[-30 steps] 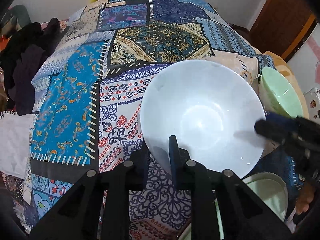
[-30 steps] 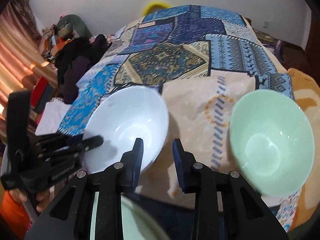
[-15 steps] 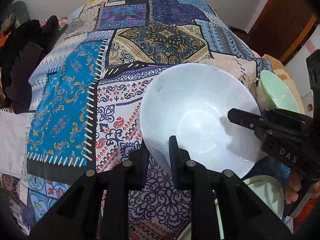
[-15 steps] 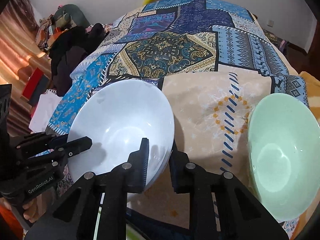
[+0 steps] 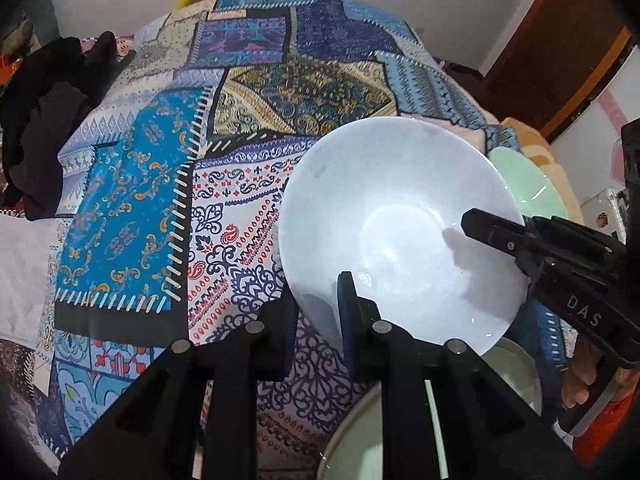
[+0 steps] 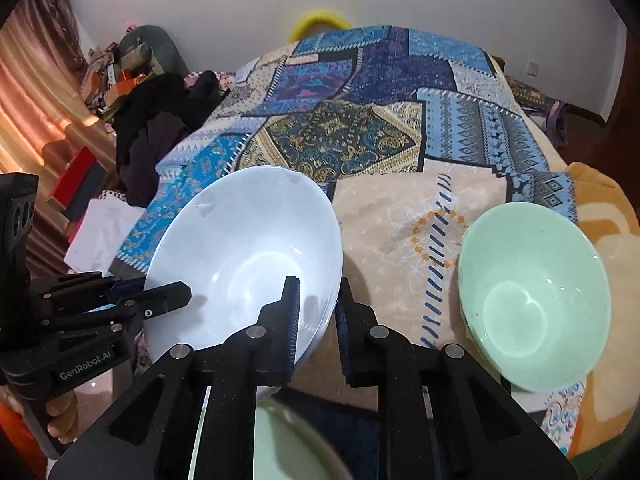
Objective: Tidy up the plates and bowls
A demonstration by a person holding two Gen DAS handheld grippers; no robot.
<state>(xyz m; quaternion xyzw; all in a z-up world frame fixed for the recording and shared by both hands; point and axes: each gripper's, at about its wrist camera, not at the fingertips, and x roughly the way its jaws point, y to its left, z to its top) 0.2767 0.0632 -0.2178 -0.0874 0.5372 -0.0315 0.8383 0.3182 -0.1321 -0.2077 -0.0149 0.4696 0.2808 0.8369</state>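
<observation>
A large white bowl (image 5: 400,232) hangs tilted over the patchwork cloth, held by both grippers. My left gripper (image 5: 316,312) is shut on its near rim, one finger inside and one outside. My right gripper (image 6: 318,304) is shut on the opposite rim of the same white bowl (image 6: 248,256). Each gripper shows in the other's view: the right gripper (image 5: 520,240) at the bowl's right edge, the left gripper (image 6: 160,300) at its left edge. A pale green bowl (image 6: 532,308) rests on the cloth to the right, apart from both grippers.
Below the white bowl lies a pale green plate (image 5: 516,372), seen also as the green plate (image 6: 288,444) under my right fingers. The patchwork cloth (image 5: 132,208) covers a bed. Dark clothes (image 6: 160,128) are piled at its left side. A wooden door (image 5: 560,56) stands at the far right.
My right gripper moved in from beside the white bowl and shut on its rim. The bowl has since risen a little off the cloth and tilted, with both grippers on it.
</observation>
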